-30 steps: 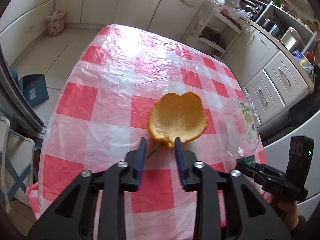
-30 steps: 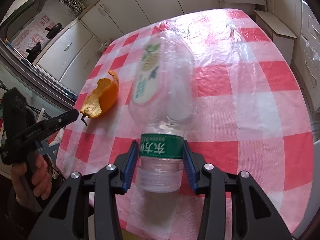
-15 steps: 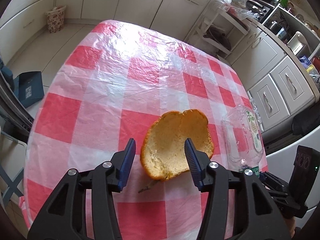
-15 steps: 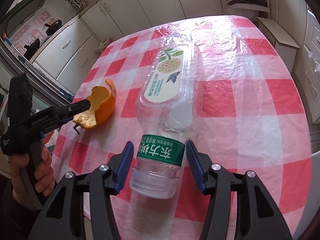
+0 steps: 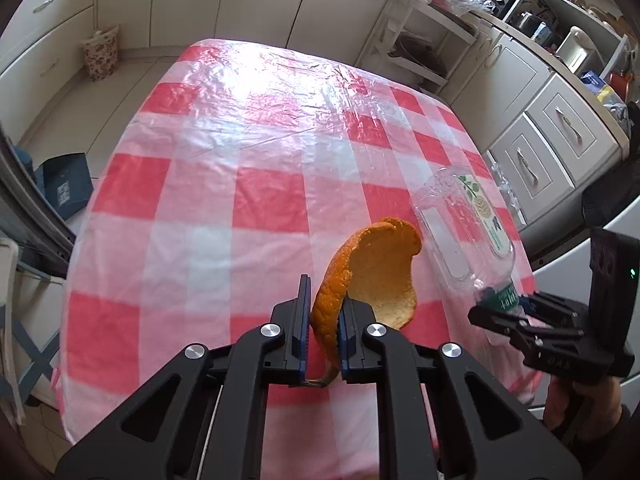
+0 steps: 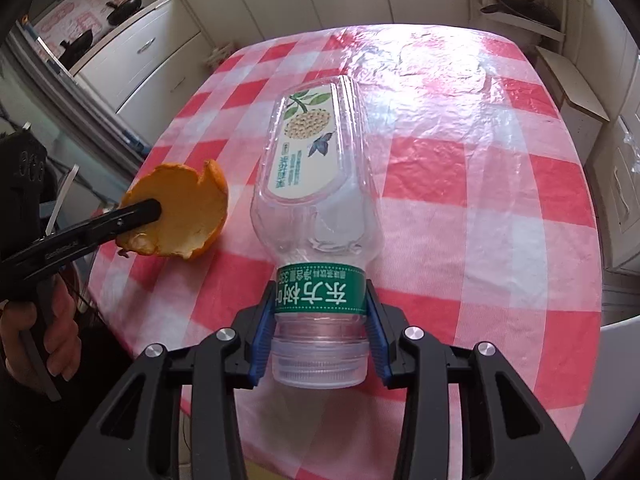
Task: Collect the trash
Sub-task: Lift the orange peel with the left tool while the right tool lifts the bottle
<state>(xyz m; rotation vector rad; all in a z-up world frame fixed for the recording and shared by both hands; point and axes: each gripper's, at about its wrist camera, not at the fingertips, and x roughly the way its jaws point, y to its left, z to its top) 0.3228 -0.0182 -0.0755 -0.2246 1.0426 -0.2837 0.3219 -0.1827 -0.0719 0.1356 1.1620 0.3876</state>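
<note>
Left wrist view: the left gripper [image 5: 323, 334] has its fingers pinched tight on the orange peel [image 5: 372, 276], whose lower edge is hidden between them; the rest curls up ahead and right of the fingertips, over the checked worktop [image 5: 224, 208].

Right wrist view: the right gripper [image 6: 320, 332] has its fingers closed on the green-banded neck of the clear plastic bottle [image 6: 316, 184]. The bottle's body stretches forward beyond the fingertips; whether it touches the worktop cannot be told.
</note>
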